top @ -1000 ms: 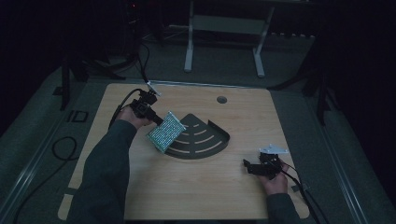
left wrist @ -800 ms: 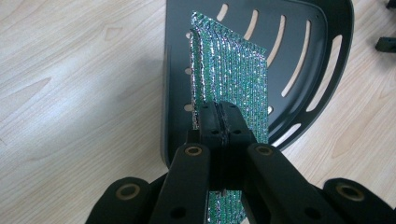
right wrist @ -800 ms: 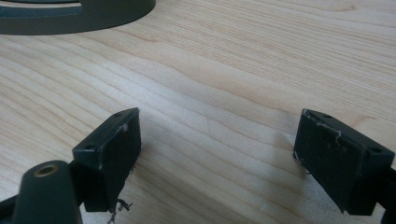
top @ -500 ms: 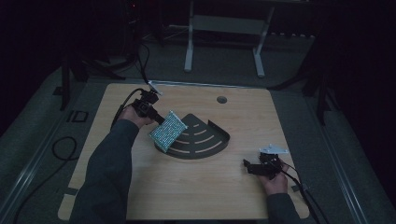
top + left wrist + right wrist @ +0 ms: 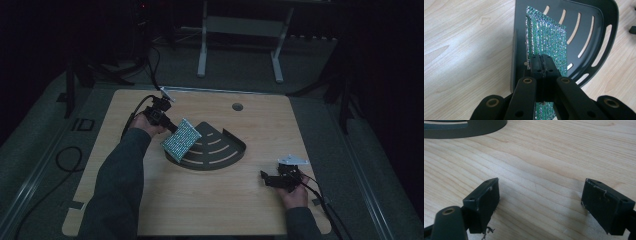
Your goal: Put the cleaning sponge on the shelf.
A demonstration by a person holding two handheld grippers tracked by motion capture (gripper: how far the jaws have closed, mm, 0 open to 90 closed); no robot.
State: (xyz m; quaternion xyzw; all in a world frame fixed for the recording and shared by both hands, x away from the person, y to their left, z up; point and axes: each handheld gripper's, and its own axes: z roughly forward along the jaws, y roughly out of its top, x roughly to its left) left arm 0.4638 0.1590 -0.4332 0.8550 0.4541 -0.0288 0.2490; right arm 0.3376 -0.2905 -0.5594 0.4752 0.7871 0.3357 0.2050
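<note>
Pinching the glittery green pad (image 5: 549,42) edge-on, the left gripper (image 5: 541,65) points its long axis into the slotted black tray (image 5: 599,30) ahead, while the right gripper (image 5: 539,205) rests spread far away.

The left gripper (image 5: 172,125), on an outstretched sleeved forearm, points toward four o'clock with its jaws pinched tight together. The right gripper (image 5: 267,179) points toward nine o'clock, jaws spread wide.
</note>
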